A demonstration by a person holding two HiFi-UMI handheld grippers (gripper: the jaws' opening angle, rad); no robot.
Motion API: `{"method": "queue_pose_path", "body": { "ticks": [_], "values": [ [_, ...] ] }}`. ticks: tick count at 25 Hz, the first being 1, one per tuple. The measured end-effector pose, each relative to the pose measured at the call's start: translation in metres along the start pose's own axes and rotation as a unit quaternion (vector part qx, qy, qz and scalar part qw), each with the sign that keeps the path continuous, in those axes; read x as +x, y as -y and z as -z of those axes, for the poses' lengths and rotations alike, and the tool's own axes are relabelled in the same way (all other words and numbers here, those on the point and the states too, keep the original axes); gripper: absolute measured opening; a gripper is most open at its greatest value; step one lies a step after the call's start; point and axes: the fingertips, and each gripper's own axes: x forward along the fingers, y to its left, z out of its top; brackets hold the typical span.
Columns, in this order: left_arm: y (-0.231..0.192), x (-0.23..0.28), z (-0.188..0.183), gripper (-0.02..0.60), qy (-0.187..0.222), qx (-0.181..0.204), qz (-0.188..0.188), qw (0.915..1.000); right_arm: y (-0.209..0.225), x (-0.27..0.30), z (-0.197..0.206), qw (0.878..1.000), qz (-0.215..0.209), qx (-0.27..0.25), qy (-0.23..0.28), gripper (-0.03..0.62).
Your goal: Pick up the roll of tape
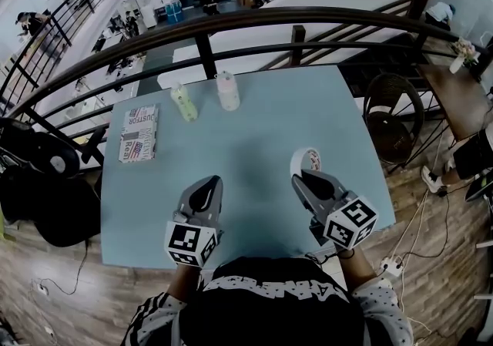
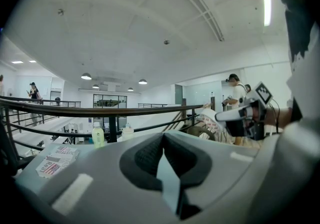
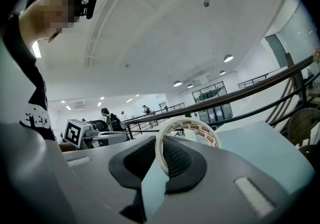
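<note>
The roll of tape [image 1: 306, 159] is a white ring with red print, standing upright at the tip of my right gripper [image 1: 303, 177] above the light blue table [image 1: 254, 136]. In the right gripper view the roll of tape [image 3: 192, 127] has its wall pinched between the pads, one finger inside the ring and one outside; my right gripper [image 3: 161, 143] is shut on it. My left gripper [image 1: 209, 183] hovers over the table's near left part, its jaws together and empty. From the left gripper view, the left gripper [image 2: 163, 137] is shut, and the tape [image 2: 210, 118] shows off to the right.
Two bottles [image 1: 184, 102] [image 1: 227, 91] stand near the table's far edge. A printed packet [image 1: 139, 132] lies at the left side. A dark curved railing [image 1: 231, 25] runs behind the table, and a round chair [image 1: 389, 117] stands to the right.
</note>
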Motion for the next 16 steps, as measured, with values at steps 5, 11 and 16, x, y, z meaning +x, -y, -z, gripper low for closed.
{"method": "queue_pose_path", "body": {
  "ticks": [5,11,16],
  "values": [
    [0.0017,-0.0006,0.0024,0.000,-0.004,0.001,0.000,1.0000,0.0000,-0.0025,0.0015,1.000,0.000,0.002,-0.001,0.052],
    [0.0027,-0.0013,0.0021,0.000,-0.002,0.000,0.002,1.0000,-0.0005,-0.0043,0.0042,1.000,0.002,0.005,-0.001,0.052],
    [0.0059,0.0023,0.0018,0.000,-0.002,0.000,0.002,1.0000,0.0033,-0.0076,0.0044,1.000,0.001,0.003,-0.005,0.052]
  ]
}}
